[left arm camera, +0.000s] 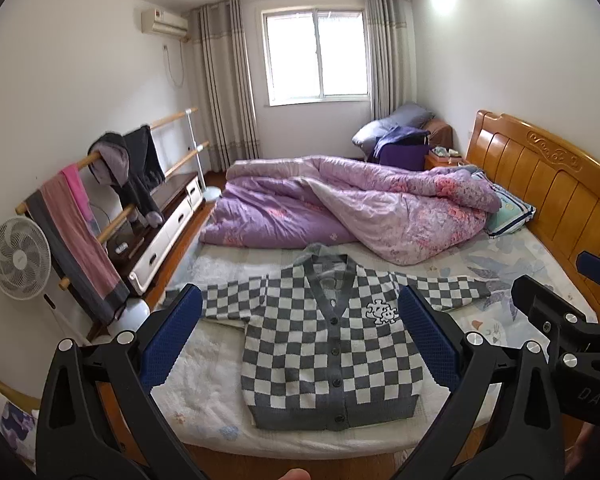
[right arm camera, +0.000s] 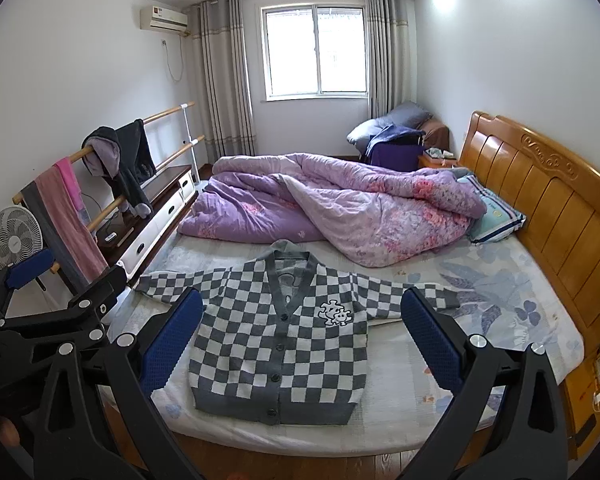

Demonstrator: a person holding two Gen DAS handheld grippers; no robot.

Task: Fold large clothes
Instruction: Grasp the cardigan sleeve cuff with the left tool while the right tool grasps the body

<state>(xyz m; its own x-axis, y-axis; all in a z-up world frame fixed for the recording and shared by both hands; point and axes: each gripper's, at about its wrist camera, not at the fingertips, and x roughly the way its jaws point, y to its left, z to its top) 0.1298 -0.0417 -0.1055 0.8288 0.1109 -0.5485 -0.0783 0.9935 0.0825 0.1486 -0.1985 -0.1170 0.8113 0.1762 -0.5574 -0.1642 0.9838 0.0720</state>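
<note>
Cardigan (left arm camera: 332, 344) flat on bed (left arm camera: 500, 320), unfolded; both claws (left arm camera: 300, 344) (right arm camera: 300, 344) gaping, empty. Next: grip a sleeve.

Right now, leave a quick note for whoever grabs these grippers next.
Left gripper: open, holds nothing, above the bed's near edge.
Right gripper: open, holds nothing, beside the left one.
Checkered cardigan: lies flat, front up and buttoned, on the bed sheet, both sleeves spread out sideways.
Purple quilt: bunched behind it, apart from the cardigan's body.
Done: cardigan laid out.
Left: every fold; no fold made yet.
</note>
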